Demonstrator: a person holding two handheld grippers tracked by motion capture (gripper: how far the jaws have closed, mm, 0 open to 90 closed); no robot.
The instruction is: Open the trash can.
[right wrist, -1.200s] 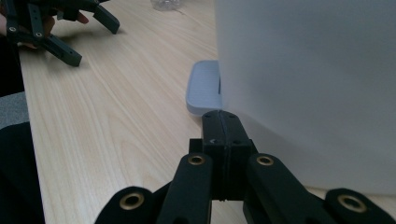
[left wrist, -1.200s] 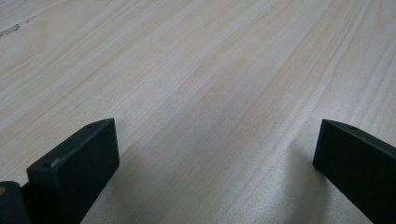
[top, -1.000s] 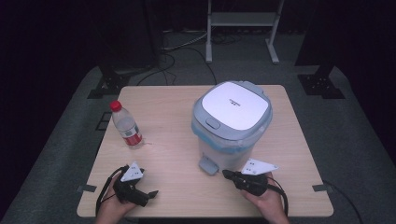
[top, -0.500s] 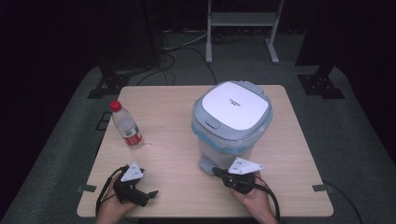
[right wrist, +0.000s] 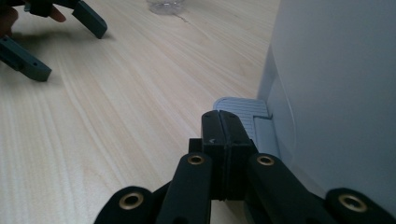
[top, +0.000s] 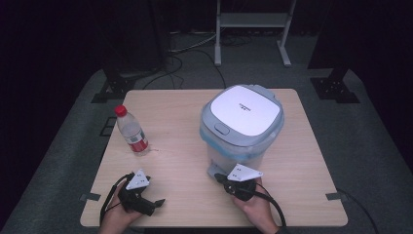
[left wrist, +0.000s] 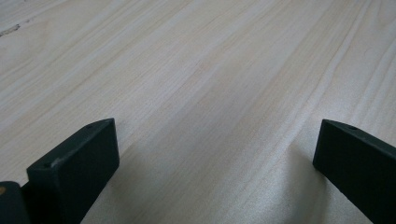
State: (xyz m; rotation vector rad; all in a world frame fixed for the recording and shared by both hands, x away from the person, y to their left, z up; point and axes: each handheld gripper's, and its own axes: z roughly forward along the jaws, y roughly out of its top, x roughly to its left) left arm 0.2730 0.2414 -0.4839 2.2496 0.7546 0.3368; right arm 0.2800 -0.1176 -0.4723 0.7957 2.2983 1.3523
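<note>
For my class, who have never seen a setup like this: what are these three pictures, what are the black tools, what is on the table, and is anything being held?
A person sits at a wooden table and holds a hand tool with two black jaws in each hand. The high view looks down from above; the other two pictures come from small cameras riding on each tool, looking along its jaws.

The left gripper rests near the table's front edge with its jaws wide apart and nothing between them. The right gripper has its jaws shut together, empty, with its tip at the grey foot pedal of a pedal bin with a white lid. A plastic water bottle with a red cap stands upright to the left.
</note>
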